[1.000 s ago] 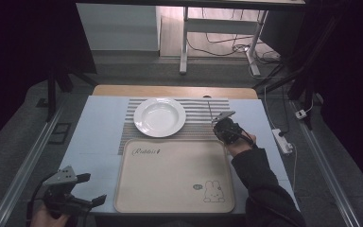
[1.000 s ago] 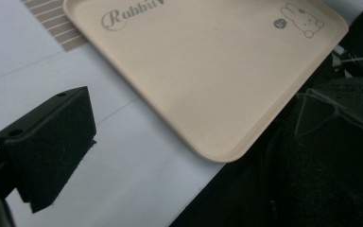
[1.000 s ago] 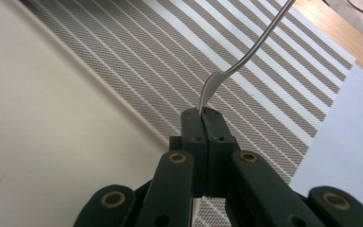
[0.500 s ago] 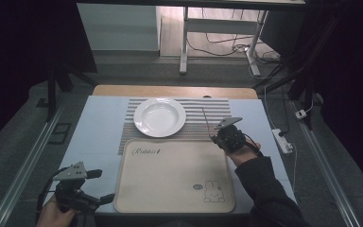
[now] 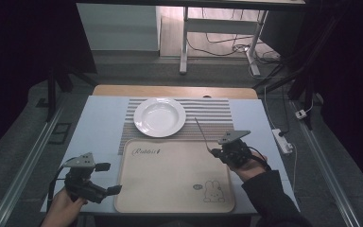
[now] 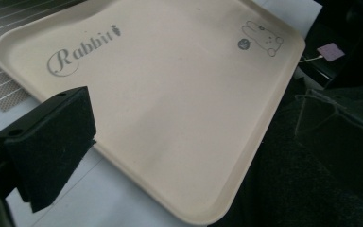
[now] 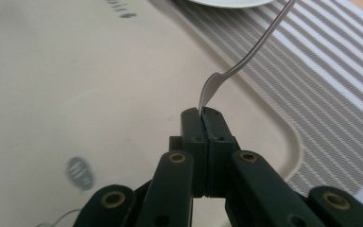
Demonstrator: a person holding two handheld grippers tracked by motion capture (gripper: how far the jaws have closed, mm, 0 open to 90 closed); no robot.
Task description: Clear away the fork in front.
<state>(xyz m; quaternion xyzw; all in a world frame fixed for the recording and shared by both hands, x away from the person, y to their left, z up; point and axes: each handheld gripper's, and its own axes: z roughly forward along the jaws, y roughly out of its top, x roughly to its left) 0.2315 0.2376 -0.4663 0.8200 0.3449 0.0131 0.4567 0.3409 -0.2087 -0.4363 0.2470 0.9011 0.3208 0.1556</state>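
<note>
A thin metal utensil [image 5: 202, 135] sticks up and away from my right gripper [image 5: 212, 151], which is shut on its broad end. In the right gripper view the utensil [image 7: 246, 59] rises from the closed gripper [image 7: 202, 113] above the beige Rabbit tray [image 7: 75, 71], near its corner. The tray [image 5: 170, 189] lies at the table's front. My left gripper [image 5: 108, 178] is open just left of it, and one of its pads [image 6: 47, 142] sits beside the tray's rim [image 6: 264, 109]. A white plate [image 5: 159, 117] rests on the striped placemat [image 5: 212, 118] behind the tray.
The pale blue table top [image 5: 99, 123] ends in a wooden strip [image 5: 175, 91] at the far side. A white power strip [image 5: 282, 141] lies on the floor to the right. Metal desk legs [image 5: 184, 42] stand beyond the table.
My right gripper has come toward the near side with the utensil, from the placemat to the tray's right edge. My left gripper has shifted right, closer to the tray.
</note>
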